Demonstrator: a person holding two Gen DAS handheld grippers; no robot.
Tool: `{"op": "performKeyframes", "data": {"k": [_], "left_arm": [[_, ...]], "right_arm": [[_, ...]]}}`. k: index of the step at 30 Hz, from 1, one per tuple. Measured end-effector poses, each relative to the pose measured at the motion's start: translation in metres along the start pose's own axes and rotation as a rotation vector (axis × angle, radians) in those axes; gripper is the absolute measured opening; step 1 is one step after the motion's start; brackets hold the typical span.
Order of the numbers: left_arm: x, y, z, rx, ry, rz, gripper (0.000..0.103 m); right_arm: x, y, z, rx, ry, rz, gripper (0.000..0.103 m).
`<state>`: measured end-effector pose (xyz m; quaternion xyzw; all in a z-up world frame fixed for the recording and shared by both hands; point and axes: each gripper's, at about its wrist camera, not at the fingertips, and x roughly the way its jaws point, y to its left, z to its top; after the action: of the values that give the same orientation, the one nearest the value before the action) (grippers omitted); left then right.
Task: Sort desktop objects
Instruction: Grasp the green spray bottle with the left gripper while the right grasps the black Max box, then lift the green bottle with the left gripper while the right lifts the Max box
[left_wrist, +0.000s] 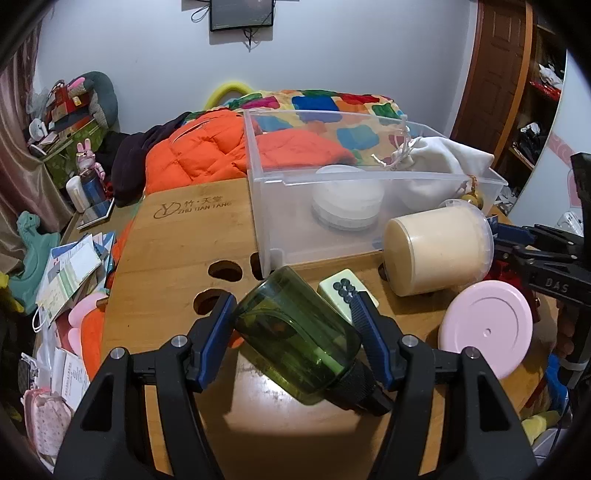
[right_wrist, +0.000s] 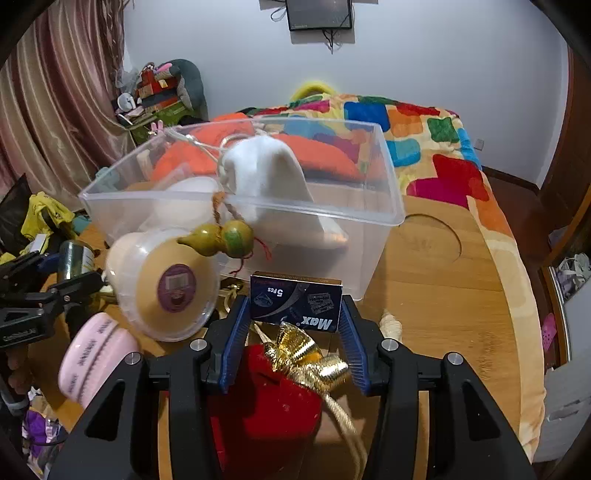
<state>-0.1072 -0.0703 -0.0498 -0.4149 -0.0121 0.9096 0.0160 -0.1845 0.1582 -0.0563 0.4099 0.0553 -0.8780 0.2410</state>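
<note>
Open wooden tabletop (right_wrist: 443, 295) right of clear bin (right_wrist: 369, 236), cluttered left.

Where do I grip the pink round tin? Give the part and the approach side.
Grip the pink round tin across its two flat faces, coming down over its upper rim. It stands tilted on edge on the wooden table, so its thin side is offered, while the full disc looks too wide. The right wrist view sees it edge-on, so approach from there, probably.
</note>
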Motion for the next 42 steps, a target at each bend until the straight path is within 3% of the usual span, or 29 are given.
{"op": "performKeyframes", "data": {"k": [21, 31, 42], "left_arm": [[-0.033, -0.008, -0.003, -0.003, -0.052, 0.016, 0.063], [-0.046, -0.017, -0.004, 0.015, -0.079, 0.01, 0.055], [-0.051, -0.01, -0.014, -0.024, -0.077, -0.043, 0.056]], "right_arm": [[-0.049, -0.001, -0.007, 0.018, -0.082, 0.051, 0.044], [-0.066, 0.003, -0.007, 0.004, -0.114, 0.064, 0.044], [-0.067, 0.004, -0.011, 0.003, -0.108, 0.073, 0.044]]}}
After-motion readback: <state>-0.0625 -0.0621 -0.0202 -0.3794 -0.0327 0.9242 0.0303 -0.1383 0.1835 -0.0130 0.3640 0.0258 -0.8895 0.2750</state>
